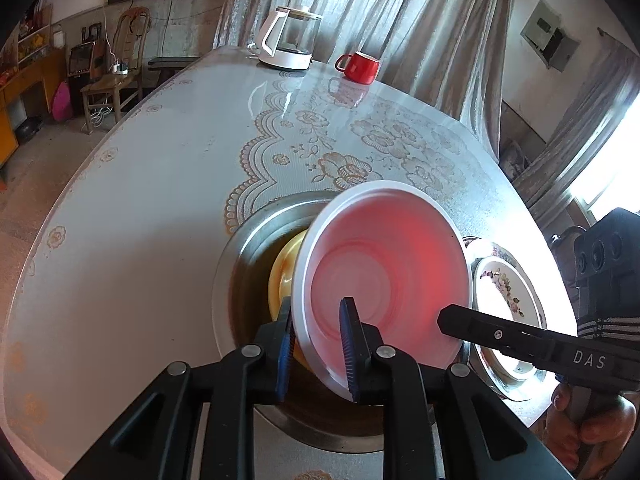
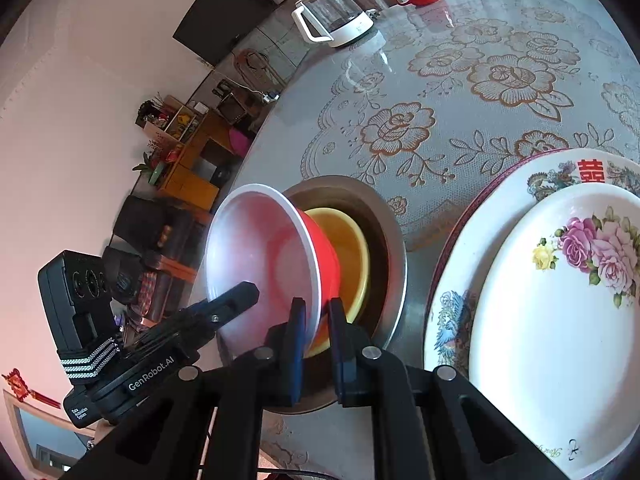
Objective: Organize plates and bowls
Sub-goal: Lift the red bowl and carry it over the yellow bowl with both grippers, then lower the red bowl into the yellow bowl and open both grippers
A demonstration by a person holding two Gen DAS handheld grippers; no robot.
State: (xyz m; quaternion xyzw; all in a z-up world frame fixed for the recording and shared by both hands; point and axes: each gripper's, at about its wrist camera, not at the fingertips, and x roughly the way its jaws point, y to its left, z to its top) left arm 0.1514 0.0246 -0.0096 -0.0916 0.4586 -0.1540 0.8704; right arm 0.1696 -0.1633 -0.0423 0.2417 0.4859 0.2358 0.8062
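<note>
Together gripping one red bowl (image 1: 384,276) at its white rim, tilted on edge over a steel basin (image 1: 236,276).

Left gripper (image 1: 318,344) nearly closed, pinching the near rim: one blue-padded finger (image 1: 349,354) inside the pale pink interior, the other outside against the wall. Right gripper (image 2: 318,340) likewise clamped narrow on the rim, one finger inside, one outside on the red wall. Bowl leaning with its mouth toward the left gripper, red underside turned to a yellow bowl (image 2: 348,256) nested in the basin. Just right of the basin, a rose-patterned plate (image 2: 560,320) stacked on a larger bird-patterned plate (image 2: 452,312). At the far table (image 1: 132,220) edge, glass kettle (image 1: 290,38) and red mug (image 1: 360,66), well apart from the bowls.
</note>
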